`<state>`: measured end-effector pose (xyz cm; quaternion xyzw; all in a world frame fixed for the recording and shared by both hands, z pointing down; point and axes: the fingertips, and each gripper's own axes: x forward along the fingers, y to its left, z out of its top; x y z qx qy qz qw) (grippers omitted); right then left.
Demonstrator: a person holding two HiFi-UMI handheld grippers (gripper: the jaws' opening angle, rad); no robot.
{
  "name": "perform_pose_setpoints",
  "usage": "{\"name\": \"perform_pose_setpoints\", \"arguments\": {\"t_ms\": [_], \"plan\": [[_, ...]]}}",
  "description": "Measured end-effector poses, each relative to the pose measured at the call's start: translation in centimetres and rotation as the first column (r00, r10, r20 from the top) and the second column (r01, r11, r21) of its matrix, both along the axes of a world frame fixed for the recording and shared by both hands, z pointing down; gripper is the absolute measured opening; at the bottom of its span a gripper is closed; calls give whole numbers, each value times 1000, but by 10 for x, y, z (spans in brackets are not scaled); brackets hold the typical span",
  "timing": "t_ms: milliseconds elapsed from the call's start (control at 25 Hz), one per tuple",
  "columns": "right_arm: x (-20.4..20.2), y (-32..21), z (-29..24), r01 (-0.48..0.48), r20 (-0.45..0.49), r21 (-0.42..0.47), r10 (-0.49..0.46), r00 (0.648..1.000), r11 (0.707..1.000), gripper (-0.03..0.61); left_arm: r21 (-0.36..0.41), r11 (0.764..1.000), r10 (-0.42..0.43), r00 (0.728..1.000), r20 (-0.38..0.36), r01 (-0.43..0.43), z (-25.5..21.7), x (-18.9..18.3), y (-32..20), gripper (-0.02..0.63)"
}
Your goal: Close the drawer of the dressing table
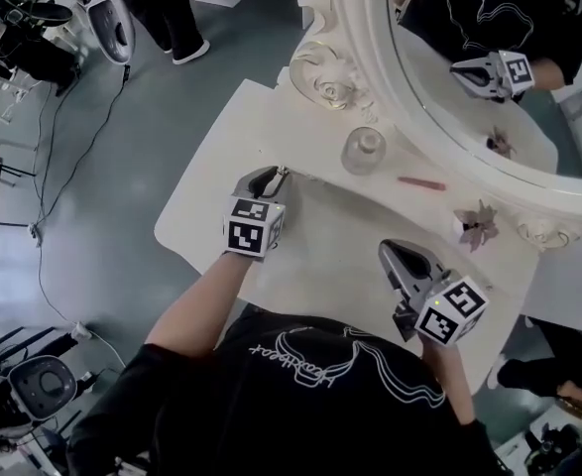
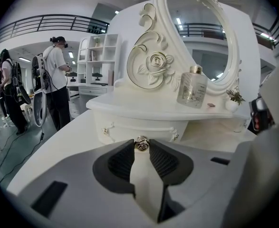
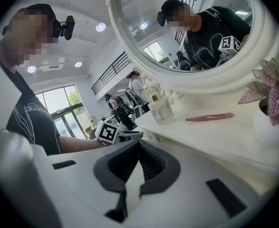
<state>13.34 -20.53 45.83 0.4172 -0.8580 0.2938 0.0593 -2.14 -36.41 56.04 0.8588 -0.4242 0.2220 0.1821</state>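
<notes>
The white dressing table (image 1: pixel 221 181) carries a small drawer (image 2: pixel 139 125) under its raised shelf. The drawer front shows just beneath the shelf's edge. My left gripper (image 1: pixel 274 177) reaches that front and is shut on the little metal drawer knob (image 2: pixel 140 144), which sits pinched between the two dark pads. How far the drawer stands out I cannot tell. My right gripper (image 1: pixel 395 256) hovers over the tabletop to the right. Its fingertips meet with nothing between them in the right gripper view (image 3: pixel 138 144).
On the shelf stand a glass perfume bottle (image 1: pixel 363 151), a pink stick (image 1: pixel 421 182) and a small potted plant (image 1: pixel 477 224). The ornate oval mirror (image 1: pixel 489 77) rises behind them. People stand by shelving (image 2: pixel 99 61) at the left; cables and gear lie on the floor (image 1: pixel 33 167).
</notes>
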Motion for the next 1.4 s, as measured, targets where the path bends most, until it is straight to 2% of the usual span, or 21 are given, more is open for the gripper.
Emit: {"name": "perform_pose_setpoints", "arguments": {"t_ms": [800, 920, 1040, 1160, 1400], "plan": [[11, 4, -3, -9, -4, 10, 9, 1000, 1000, 3, 8, 1000, 5, 1000, 5, -5, 2, 9, -7, 109], [9, 8, -6, 0, -12, 22, 0, 1000, 1000, 5, -7, 1000, 13, 1000, -23, -13, 0, 8, -2, 167], [4, 14, -10, 21, -24, 38, -20, 1000, 999, 5, 10, 1000, 10, 999, -46, -9, -13, 2, 8, 187], [-2, 20, -18, 34, -27, 57, -32, 999, 998, 5, -1, 1000, -2, 995, -102, 2, -29, -3, 22, 212], [-2, 33, -38, 43, -23, 100, -41, 999, 994, 5, 1, 998, 66, 980, -185, -67, -82, 7, 68, 215]]}}
